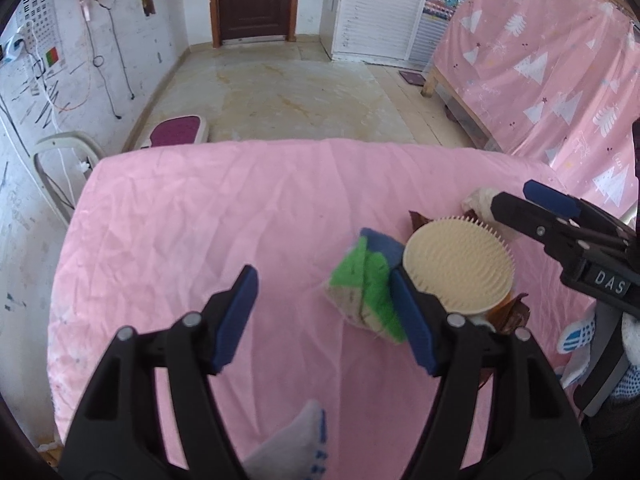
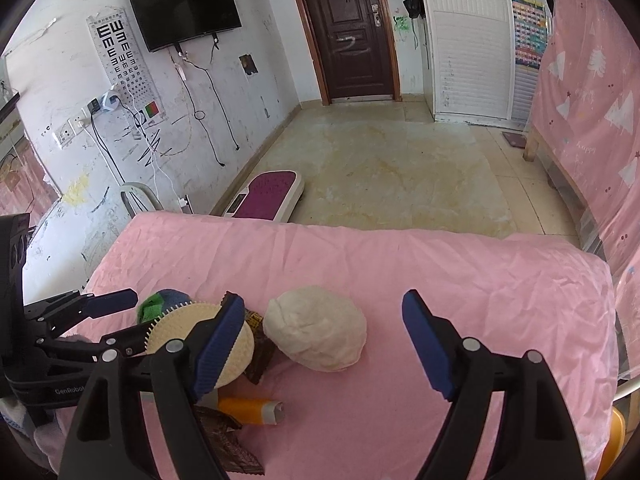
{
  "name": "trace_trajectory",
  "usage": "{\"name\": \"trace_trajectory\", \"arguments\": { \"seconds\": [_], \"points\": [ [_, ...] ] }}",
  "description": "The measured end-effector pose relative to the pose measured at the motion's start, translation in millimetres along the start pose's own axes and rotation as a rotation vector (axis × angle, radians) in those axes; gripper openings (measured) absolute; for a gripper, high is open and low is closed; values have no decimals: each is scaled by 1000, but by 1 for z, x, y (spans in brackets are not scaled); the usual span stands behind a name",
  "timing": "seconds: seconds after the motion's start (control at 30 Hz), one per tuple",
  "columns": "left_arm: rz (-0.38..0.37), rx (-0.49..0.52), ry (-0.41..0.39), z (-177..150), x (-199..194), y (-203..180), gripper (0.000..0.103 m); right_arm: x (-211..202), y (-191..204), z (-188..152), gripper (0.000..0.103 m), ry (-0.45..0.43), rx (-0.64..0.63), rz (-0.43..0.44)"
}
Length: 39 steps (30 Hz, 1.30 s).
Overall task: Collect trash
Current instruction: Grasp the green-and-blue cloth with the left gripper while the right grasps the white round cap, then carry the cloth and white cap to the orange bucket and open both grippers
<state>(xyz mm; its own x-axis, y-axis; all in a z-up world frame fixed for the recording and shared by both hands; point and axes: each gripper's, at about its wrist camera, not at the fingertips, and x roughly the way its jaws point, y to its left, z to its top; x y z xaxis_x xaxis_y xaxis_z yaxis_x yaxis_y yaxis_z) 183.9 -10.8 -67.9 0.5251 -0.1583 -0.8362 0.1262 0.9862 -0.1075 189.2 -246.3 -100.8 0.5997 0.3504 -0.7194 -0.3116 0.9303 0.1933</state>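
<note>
On the pink-covered table lie a crumpled green and blue wrapper, a cream round bristle brush, brown wrappers, a white crumpled wad and an orange tube. My left gripper is open and empty, its right finger beside the green wrapper. My right gripper is open and empty, with the white wad lying between its fingers. In the left wrist view the right gripper reaches in from the right over the brush. The left gripper shows at the left in the right wrist view.
A white chair stands at the table's left. A maroon scale lies on the floor beyond the table. A pink patterned cloth covers furniture on the right. A white sock or glove shows at the near edge.
</note>
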Motion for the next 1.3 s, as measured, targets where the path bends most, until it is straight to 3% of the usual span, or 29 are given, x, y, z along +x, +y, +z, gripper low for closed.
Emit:
{"name": "trace_trajectory", "arguments": {
  "seconds": [0.1, 0.2, 0.27, 0.37, 0.53, 0.6, 0.67, 0.9, 1.3],
  "points": [
    [-32, 21, 0, 3, 5, -10, 63, 5, -5, -1, 71, 10, 11, 5],
    [-63, 55, 3, 4, 10, -21, 46, 8, -7, 0, 71, 15, 20, 8],
    [-91, 69, 10, 5, 13, -28, 27, 11, -8, 2, 71, 19, 27, 7],
    [-87, 78, -3, 6, 11, -29, 21, 14, -11, 1, 71, 26, 33, 7],
    [-78, 25, -26, 3, 2, -14, 20, 16, -6, 2, 70, 28, 16, -1],
    [-71, 10, -34, 3, -2, -9, 20, 18, -2, 2, 55, 36, 0, 2],
    [-66, 3, -39, 1, -5, -7, 20, 20, 1, 0, 47, 43, -11, -1],
    [-47, -3, -76, -5, -22, -6, 20, 14, -2, -2, 46, 25, -1, -1],
    [-26, 23, -184, -4, -74, -28, 20, -50, -8, -7, 46, -99, 1, 15]
  ]
}}
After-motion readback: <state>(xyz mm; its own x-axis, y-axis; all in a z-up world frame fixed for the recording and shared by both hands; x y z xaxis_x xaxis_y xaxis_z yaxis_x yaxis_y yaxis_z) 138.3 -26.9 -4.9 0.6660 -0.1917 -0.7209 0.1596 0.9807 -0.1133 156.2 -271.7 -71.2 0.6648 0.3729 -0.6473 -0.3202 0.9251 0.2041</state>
